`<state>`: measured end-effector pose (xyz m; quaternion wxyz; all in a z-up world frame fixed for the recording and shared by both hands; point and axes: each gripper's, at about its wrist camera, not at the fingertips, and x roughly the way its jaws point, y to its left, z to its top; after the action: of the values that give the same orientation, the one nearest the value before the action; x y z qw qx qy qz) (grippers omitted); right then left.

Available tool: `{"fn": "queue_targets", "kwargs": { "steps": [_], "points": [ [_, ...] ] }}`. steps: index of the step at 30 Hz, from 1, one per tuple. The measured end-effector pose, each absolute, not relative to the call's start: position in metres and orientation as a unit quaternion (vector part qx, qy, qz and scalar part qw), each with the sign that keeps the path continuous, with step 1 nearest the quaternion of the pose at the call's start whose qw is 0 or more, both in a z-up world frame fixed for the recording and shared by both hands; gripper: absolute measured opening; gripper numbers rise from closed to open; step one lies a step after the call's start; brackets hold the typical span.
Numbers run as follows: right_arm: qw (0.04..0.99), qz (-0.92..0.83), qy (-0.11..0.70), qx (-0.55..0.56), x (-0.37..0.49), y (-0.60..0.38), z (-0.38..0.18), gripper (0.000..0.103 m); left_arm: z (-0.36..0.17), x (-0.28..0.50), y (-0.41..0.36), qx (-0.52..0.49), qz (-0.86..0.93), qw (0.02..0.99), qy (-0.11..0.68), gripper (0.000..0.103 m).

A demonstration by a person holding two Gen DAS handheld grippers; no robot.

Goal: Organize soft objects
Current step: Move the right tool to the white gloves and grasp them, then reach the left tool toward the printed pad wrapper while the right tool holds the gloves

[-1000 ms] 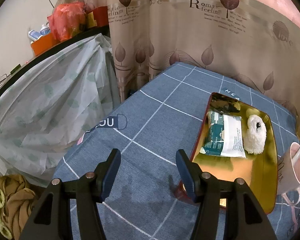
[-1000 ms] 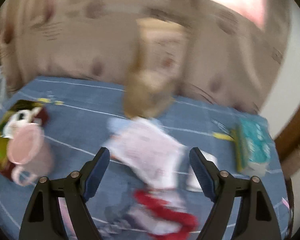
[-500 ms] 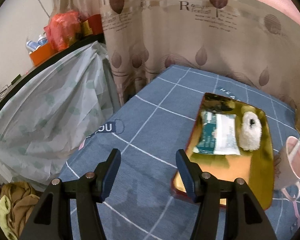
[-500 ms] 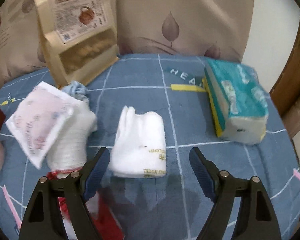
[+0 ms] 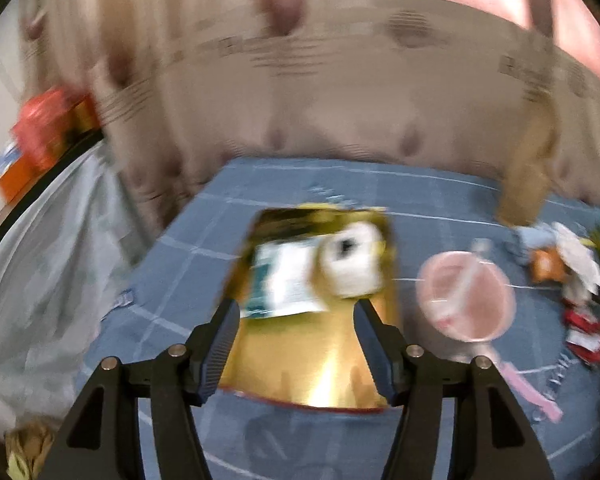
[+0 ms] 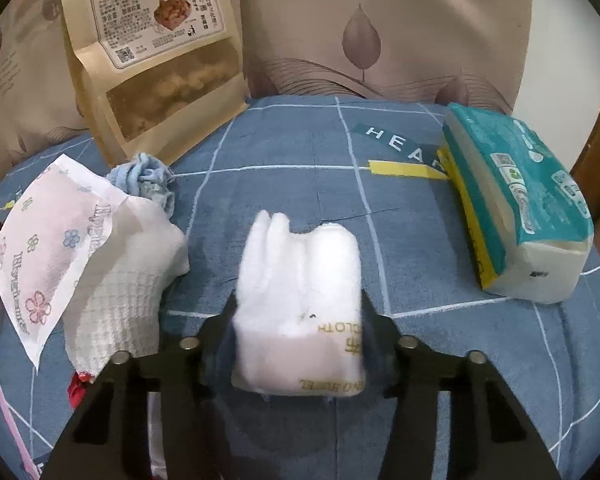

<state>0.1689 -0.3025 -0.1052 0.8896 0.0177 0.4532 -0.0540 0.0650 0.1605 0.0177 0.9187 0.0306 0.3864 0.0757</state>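
In the right wrist view a folded white towel (image 6: 300, 288) with gold lettering lies on the blue checked cloth, between the fingers of my right gripper (image 6: 298, 312), which is closed against its sides. In the blurred left wrist view my left gripper (image 5: 294, 324) is open and empty over the near end of a gold tray (image 5: 316, 364). The tray holds a white plush toy (image 5: 352, 264) and a teal and white packet (image 5: 284, 280).
A white waffle cloth (image 6: 116, 304), a flowered pink sachet (image 6: 56, 240) and a blue rag (image 6: 148, 180) lie left of the towel. A teal tissue pack (image 6: 516, 208) lies right, a kraft snack bag (image 6: 156, 56) behind. A pink mug (image 5: 466, 296) stands right of the tray.
My right gripper has moved forward over the white towel and closed on it. My left gripper has swung right, from the table's left edge to over the tray.
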Motion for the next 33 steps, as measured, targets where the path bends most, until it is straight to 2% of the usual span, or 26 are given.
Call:
{"fn": "queue_targets", "kwargs": {
  "steps": [3, 7, 19, 33],
  "points": [
    [0.892, -0.054, 0.449, 0.024, 0.164, -0.306, -0.102, 0.038, 0.02, 0.071, 0.12, 0.05, 0.024, 0.92, 0.387, 0.064],
    [0.891, -0.059, 0.449, 0.021, 0.153, -0.311, -0.097, 0.036, 0.018, 0.079, 0.069, 0.065, -0.041, 0.915, 0.396, 0.064],
    [0.893, -0.06, 0.445, 0.029, 0.129, -0.323, -0.097, 0.037, 0.019, 0.117, -0.052, 0.083, -0.188, 0.887, 0.414, 0.071],
    [0.893, -0.048, 0.446, 0.045, 0.131, -0.324, -0.1, 0.042, -0.008, 0.186, -0.142, 0.087, -0.224, 0.849, 0.471, 0.071]
  ]
}}
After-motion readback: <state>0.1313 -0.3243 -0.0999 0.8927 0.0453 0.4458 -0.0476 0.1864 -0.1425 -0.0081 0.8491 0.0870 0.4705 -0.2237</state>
